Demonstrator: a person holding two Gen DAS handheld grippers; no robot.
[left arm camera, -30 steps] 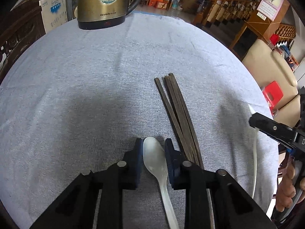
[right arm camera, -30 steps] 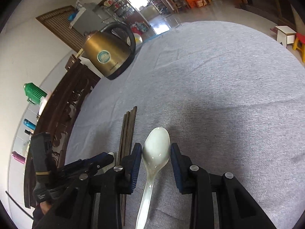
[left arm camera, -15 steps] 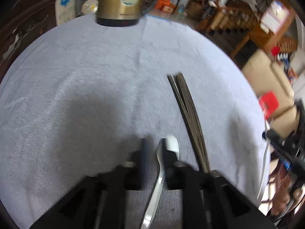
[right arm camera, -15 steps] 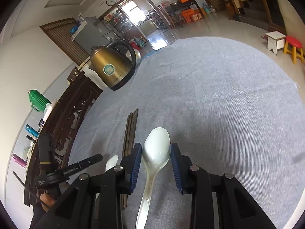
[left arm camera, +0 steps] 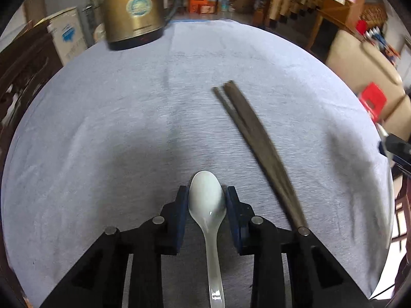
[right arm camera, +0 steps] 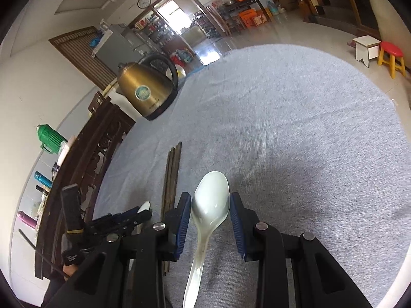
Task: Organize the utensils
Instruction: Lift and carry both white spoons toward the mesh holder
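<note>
- Since half a second ago, the left view has steadied and its spoon lies bowl-up again between the fingers, no longer turned on edge; the kettle sits further left in that view than before.
- Left gripper (left arm camera: 207, 197): its jaws are narrowly parted, with a white spoon (left arm camera: 207, 201) between the blue pads, bowl forward and handle running back toward the camera. The pads sit right against the bowl's sides, though whether they press it I cannot tell.
- Dark chopsticks (left arm camera: 254, 138) lie bundled on the grey tablecloth (left arm camera: 102, 128), just right of the left gripper, slanting from far-left to near-right.
- A brass kettle (left arm camera: 138, 12) stands at the far left edge of the table.
- Right gripper (right arm camera: 210, 205): also slightly open, with a second white spoon (right arm camera: 211, 202) between its pads, bowl up and past the fingertips, handle trailing near. Contact with the pads looks close but is not certain.
- In the right view the chopsticks (right arm camera: 172, 177) lie left of the gripper, and the left gripper (right arm camera: 138, 214) shows at the near left with its spoon tip visible.
</note>
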